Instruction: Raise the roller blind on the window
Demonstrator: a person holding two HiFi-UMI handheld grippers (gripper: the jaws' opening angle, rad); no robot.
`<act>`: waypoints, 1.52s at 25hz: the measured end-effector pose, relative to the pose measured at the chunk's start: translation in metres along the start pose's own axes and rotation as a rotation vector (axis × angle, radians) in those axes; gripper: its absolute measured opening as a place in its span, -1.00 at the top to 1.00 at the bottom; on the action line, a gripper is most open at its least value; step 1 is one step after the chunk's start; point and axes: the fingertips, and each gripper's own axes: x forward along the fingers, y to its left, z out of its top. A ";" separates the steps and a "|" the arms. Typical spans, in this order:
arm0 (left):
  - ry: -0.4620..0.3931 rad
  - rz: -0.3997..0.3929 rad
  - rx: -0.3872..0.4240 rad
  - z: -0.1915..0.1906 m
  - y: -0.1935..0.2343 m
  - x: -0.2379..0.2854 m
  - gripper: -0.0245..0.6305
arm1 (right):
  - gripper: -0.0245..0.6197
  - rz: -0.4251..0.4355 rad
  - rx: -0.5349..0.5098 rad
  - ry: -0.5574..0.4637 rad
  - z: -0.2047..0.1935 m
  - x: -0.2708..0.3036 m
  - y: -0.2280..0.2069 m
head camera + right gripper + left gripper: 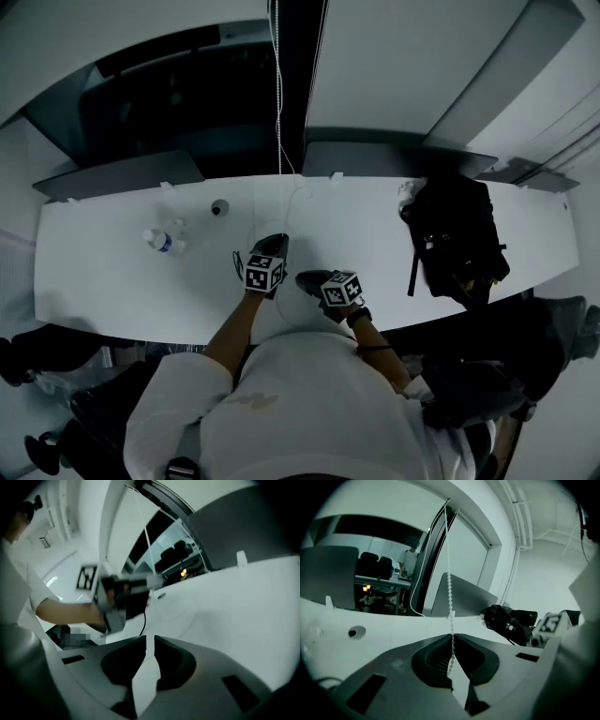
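Bead chain (pixel 449 581), white, hanging straight down from the window top into the left gripper (pixel 453 637), whose jaws are clamped on it; right gripper (pixel 150 638) jaws slightly apart, nothing between them, white desk (pixel 243 602) beyond.

The table (pixel 103 291) is plain white. The bead chain (pixel 449 581) is white and stands out against the black window upright (pixel 305 75). The left gripper (pixel 277 240) and the right gripper (pixel 303 278) are dark grey with black insides to the jaws. Each carries a cube (pixel 263 273) patterned with black-and-white square markers. A black bag (pixel 457 234) lies towards the table's right edge. Near the left edge lies a clear bottle (pixel 161 241) with a bluish band. Two grey panels (pixel 122 175) stand along the far edge. The person's shirt (pixel 309 412) is white.
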 end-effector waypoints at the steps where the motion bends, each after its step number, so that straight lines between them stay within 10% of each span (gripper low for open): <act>1: 0.007 -0.012 -0.011 -0.014 0.000 -0.007 0.90 | 0.81 -0.018 -0.011 -0.070 0.023 -0.012 -0.009; 5: 0.016 -0.038 0.015 -0.022 -0.006 -0.032 0.89 | 0.62 -0.059 -0.113 -0.339 0.163 -0.062 -0.020; 11: -0.007 -0.056 0.020 -0.020 -0.015 -0.041 0.89 | 0.48 -0.011 -0.348 -0.679 0.407 -0.099 0.073; 18: -0.043 -0.058 0.051 -0.018 -0.042 -0.048 0.89 | 0.49 0.038 -0.250 -0.715 0.511 -0.083 0.102; 20: -0.054 -0.052 0.043 -0.018 -0.040 -0.053 0.89 | 0.82 0.085 -0.203 -0.698 0.515 -0.079 0.104; 25: -0.028 -0.082 0.004 -0.022 -0.034 -0.058 0.89 | 0.89 0.037 -0.225 -0.797 0.509 -0.094 0.090; 29: 0.064 -0.412 -0.093 -0.022 -0.062 -0.074 0.86 | 0.89 -0.161 -0.366 -0.744 0.472 -0.091 0.062; 32: 0.032 -0.468 -0.159 -0.005 -0.053 -0.089 0.53 | 0.89 -0.132 -0.255 -0.603 0.388 -0.055 0.024; 38: -0.129 -0.397 -0.138 0.066 -0.005 -0.091 0.49 | 0.89 -0.111 -0.086 -0.303 0.177 0.020 0.001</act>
